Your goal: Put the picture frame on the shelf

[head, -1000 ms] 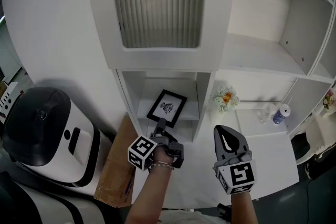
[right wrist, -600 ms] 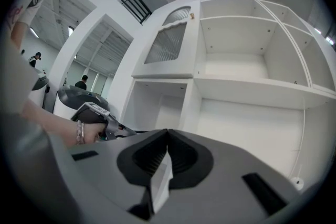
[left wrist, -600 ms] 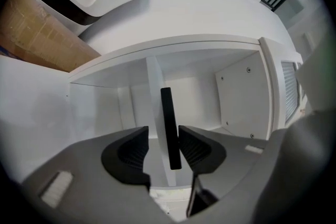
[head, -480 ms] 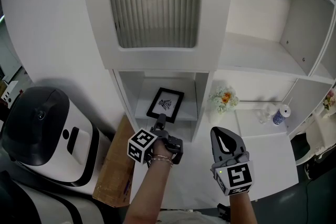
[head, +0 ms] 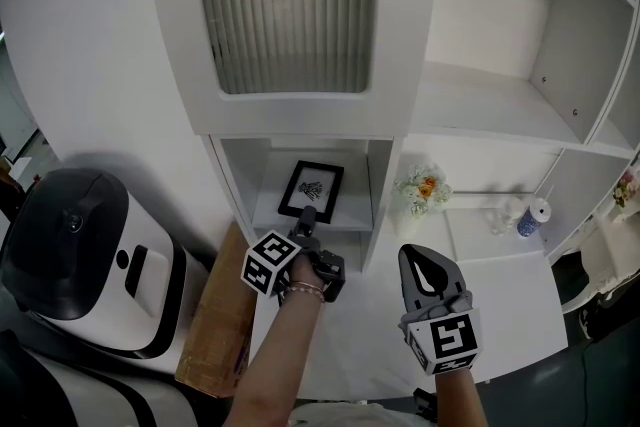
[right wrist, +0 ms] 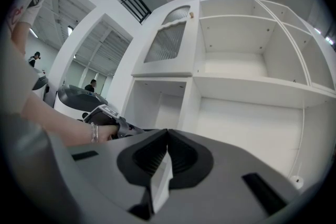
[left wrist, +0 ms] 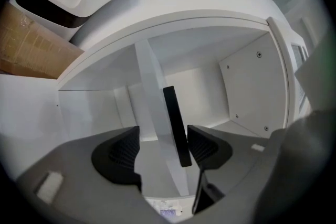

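At the far left a white machine (head: 90, 255) sits beside a cardboard sheet (head: 215, 315). In the low compartment of the white shelf (head: 358, 213), the picture frame (head: 311, 189) stands on the board. The left gripper (head: 306, 218) reaches in at it. Its jaws have just been opening, and the frame's edge lies between them, unpressed. Further right, the right gripper (head: 431, 267) hangs with jaws together on nothing.

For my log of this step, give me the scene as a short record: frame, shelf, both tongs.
picture frame: black, on the shelf below the ribbed door
left tongs: open, have just been opening; frame between them
right tongs: shut, empty, back from the shelf
neighbouring compartment: flowers
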`<state>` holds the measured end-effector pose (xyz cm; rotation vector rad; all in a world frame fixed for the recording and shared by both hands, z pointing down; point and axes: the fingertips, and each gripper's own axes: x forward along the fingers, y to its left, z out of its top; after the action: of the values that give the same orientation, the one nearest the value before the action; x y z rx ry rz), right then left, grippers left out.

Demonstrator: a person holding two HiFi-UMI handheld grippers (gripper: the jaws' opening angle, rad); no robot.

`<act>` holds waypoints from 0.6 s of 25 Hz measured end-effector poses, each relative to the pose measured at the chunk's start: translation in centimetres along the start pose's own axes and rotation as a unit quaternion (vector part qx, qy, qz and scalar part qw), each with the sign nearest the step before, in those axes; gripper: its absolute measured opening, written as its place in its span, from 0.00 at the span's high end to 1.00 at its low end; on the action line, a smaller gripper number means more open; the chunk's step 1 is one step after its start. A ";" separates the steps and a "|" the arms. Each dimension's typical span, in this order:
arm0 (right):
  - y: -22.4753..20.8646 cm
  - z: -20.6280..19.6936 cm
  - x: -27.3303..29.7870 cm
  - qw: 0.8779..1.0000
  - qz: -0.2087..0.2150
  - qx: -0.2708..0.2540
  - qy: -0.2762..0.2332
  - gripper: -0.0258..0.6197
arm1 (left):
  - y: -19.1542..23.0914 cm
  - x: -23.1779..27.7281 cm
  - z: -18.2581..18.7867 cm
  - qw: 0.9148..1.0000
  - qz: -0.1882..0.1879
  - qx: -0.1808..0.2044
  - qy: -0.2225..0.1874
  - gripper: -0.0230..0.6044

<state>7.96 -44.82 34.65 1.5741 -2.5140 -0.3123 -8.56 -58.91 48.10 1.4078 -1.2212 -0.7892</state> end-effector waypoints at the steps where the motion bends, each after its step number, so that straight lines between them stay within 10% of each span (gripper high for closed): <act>1: 0.0 0.0 0.0 1.000 0.000 0.001 0.000 0.95 | 0.0 0.1 0.0 1.000 0.001 0.003 0.003 0.53; 15: 0.2 0.7 0.2 1.000 -0.015 0.017 -0.006 0.95 | -2.5 -1.9 -0.1 0.994 -0.045 0.096 0.039 0.43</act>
<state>7.54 -44.85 34.06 1.6291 -2.5183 -0.2855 -8.34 -57.23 45.43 1.6453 -1.2062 -0.6847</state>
